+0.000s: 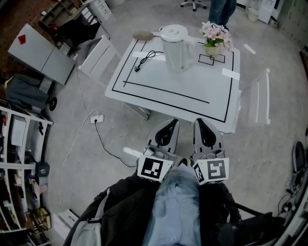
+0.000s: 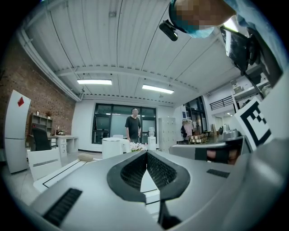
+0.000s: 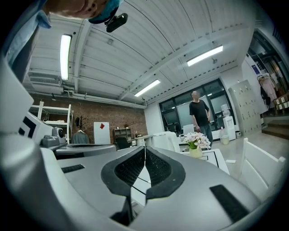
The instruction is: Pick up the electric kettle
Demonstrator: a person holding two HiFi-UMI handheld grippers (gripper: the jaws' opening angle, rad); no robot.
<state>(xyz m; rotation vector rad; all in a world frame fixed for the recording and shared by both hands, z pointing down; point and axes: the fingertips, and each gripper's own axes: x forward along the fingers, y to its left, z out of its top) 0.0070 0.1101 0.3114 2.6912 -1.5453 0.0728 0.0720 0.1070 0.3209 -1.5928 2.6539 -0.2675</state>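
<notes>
The white electric kettle [image 1: 175, 48] stands upright at the far side of the white table [image 1: 192, 93], with its black cord and plug [image 1: 144, 60] lying to its left. Seen from the left gripper view, the kettle [image 2: 113, 148] is far off beyond the jaws; in the right gripper view the kettle [image 3: 165, 140] sits left of the flowers. My left gripper [image 1: 168, 126] and right gripper [image 1: 204, 125] hover side by side just short of the table's near edge, pointing at it. Both are shut with nothing held.
A vase of pink flowers [image 1: 215, 38] stands right of the kettle. White chairs flank the table at left [image 1: 98, 55] and right [image 1: 260, 98]. A power strip [image 1: 96, 118] with cables lies on the floor. A person [image 1: 222, 9] stands beyond the table.
</notes>
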